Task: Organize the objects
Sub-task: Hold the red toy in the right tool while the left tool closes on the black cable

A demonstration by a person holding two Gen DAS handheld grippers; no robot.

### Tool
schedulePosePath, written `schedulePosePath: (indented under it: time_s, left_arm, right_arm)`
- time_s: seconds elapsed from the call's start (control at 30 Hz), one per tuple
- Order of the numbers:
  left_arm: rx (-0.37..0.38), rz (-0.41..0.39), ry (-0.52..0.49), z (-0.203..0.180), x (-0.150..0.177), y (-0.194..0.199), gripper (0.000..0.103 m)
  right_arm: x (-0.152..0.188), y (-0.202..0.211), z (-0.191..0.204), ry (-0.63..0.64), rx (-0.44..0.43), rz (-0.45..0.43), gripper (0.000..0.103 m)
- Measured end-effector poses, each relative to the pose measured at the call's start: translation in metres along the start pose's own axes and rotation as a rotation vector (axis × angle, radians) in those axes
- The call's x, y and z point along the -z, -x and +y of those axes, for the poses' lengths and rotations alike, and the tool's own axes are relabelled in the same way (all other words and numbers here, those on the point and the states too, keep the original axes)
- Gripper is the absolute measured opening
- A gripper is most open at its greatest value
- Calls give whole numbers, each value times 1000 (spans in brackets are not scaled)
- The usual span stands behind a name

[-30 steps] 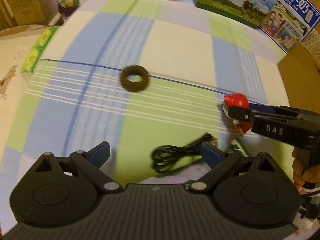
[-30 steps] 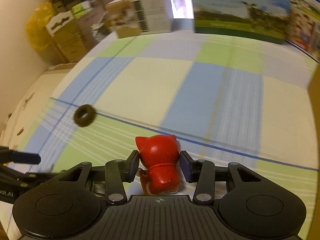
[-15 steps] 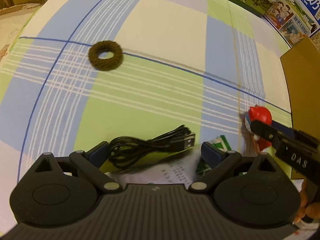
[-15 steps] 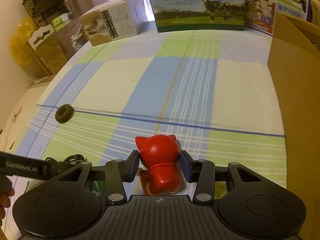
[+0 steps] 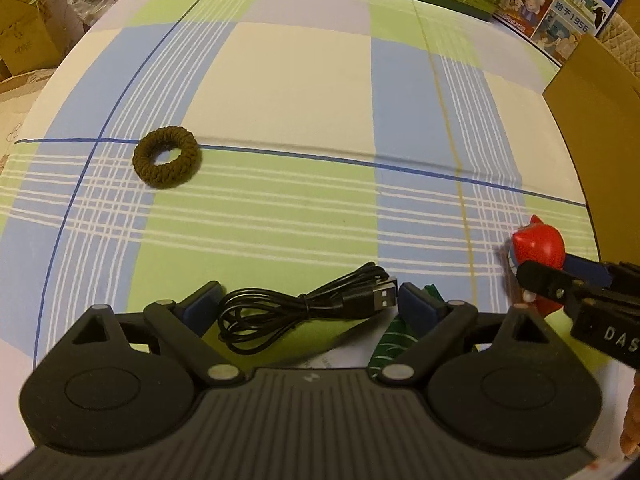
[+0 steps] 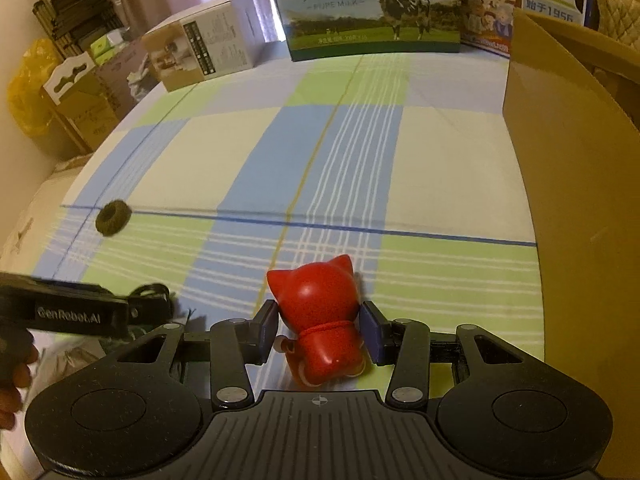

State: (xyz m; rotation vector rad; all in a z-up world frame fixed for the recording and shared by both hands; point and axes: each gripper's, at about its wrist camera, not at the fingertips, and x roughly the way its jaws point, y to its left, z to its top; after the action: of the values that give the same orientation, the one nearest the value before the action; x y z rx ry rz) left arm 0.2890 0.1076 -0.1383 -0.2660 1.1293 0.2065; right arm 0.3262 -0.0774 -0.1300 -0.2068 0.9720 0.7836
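Covering the whole work surface was a checked cloth (image 5: 304, 80) in pale blue, green and cream blocks, crossed by thin white and dark blue lines. At its far edge stood a milk carton box (image 6: 372, 8) printed with a cow on grass, a second printed box (image 6: 524, 4) beside it, and a white-and-tan carton (image 6: 204, 44) to the left. A plain cardboard box (image 6: 572, 184) ran down the right side. Off the left edge, stacked cardboard boxes (image 6: 84, 104) and a yellow bag (image 6: 28, 92) crowded the room.

The right gripper (image 6: 319, 330) was clenched on a red cat figurine (image 6: 316, 304), its pads pressed to both flanks just above the cloth. The left gripper (image 5: 304, 306) stood released, its fingers either side of a coiled black USB cable (image 5: 304, 306) lying on a green-printed packet (image 5: 396, 340). A brown hair tie (image 5: 166, 157) lay well apart on the cloth, to the left.
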Motion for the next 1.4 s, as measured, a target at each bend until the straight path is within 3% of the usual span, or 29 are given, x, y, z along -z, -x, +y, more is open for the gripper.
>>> schedulePosePath:
  time_s: [0.73,1.4]
  left_arm:
    - [-2,-34,4,19,4,29,87]
    - [32,-116,5,16,14,77,87]
  right_arm:
    - [10,10,14,65,8,1,41]
    - [13,60,33,71,-35,-108,40]
